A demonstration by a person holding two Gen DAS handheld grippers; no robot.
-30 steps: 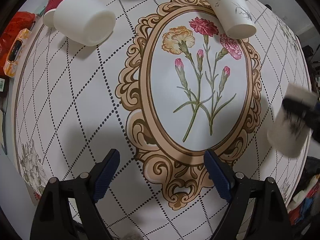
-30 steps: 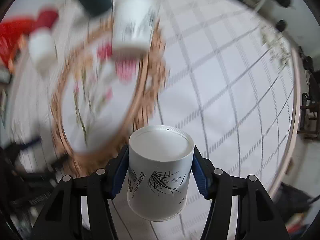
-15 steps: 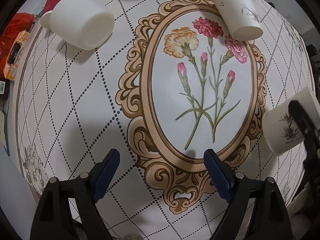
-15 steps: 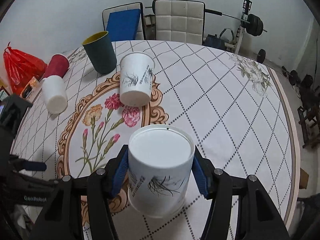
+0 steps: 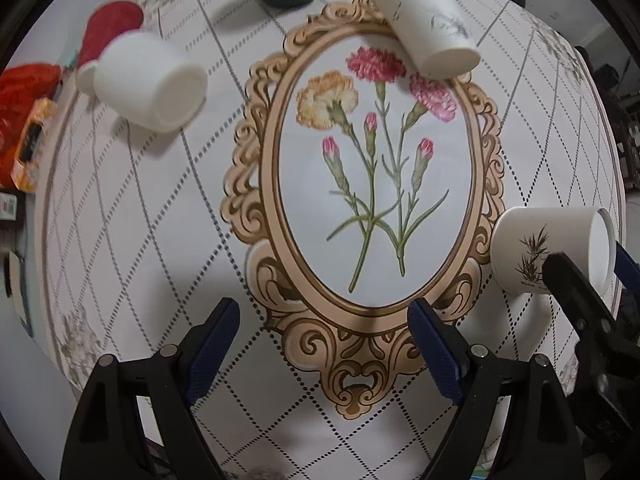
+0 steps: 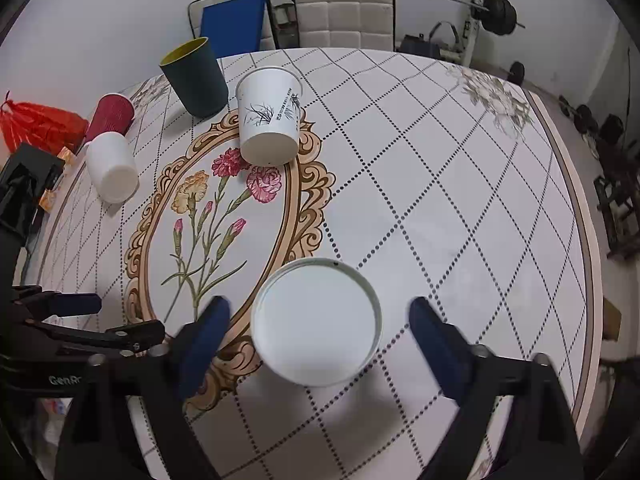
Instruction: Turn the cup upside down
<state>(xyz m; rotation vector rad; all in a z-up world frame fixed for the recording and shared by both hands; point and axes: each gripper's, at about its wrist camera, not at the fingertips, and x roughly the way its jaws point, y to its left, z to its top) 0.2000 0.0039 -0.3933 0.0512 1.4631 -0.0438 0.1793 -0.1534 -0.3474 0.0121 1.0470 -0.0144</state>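
Observation:
A white paper cup with a dark plant print (image 6: pixel 316 322) stands upside down on the table, its flat base facing up, between my right gripper's (image 6: pixel 320 332) open jaws; the blue pads stand apart from its sides. In the left wrist view the same cup (image 5: pixel 548 254) sits at the right edge next to the right gripper's black finger (image 5: pixel 576 292). My left gripper (image 5: pixel 324 344) is open and empty above the near end of the oval flower frame (image 5: pixel 376 184).
Another printed paper cup (image 6: pixel 270 116) stands upside down at the frame's far end. A dark green cup (image 6: pixel 194 76), a red cup (image 6: pixel 110 116) and a plain white cup (image 6: pixel 112 168) stand at the far left. Red bag (image 6: pixel 40 126) and chairs (image 6: pixel 344 12) lie beyond the table.
My right gripper lowered the printed cup base-up onto the table and opened, letting it go. The left gripper stayed nearly still and open.

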